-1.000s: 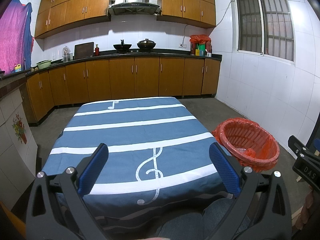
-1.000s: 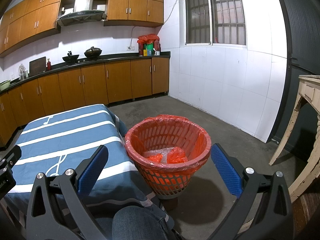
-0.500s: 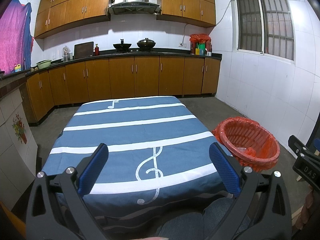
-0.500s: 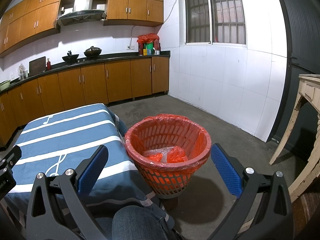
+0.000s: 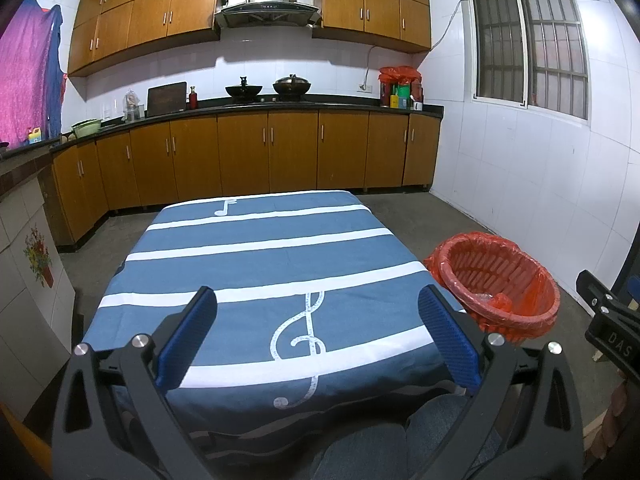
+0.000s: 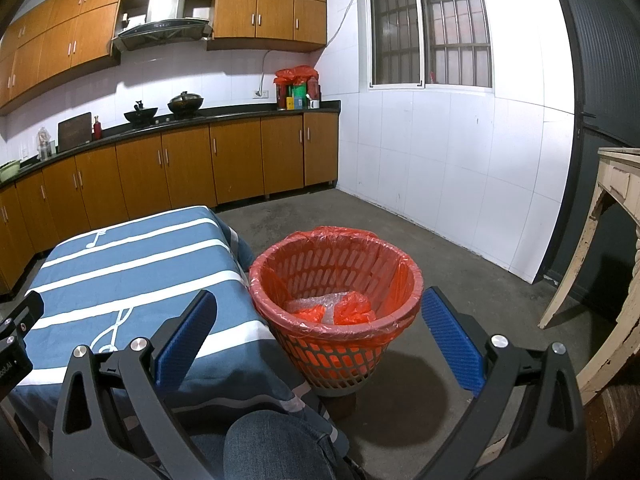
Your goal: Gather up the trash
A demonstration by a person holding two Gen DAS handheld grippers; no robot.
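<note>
One table (image 5: 260, 264), one basket (image 6: 336, 276), two gaping grippers.

A tiled kitchen with white walls (image 6: 448, 184) and a grey concrete floor (image 6: 320, 216). Orange-brown wooden cabinets (image 5: 248, 156) run under a dark countertop (image 5: 304, 101), with matching wall cabinets (image 5: 152, 12) flanking a steel range hood (image 5: 266, 0). A barred window (image 5: 528, 40) sits in the side wall. A worn cream table (image 6: 616, 208) stands near a dark door (image 6: 600, 60).
</note>
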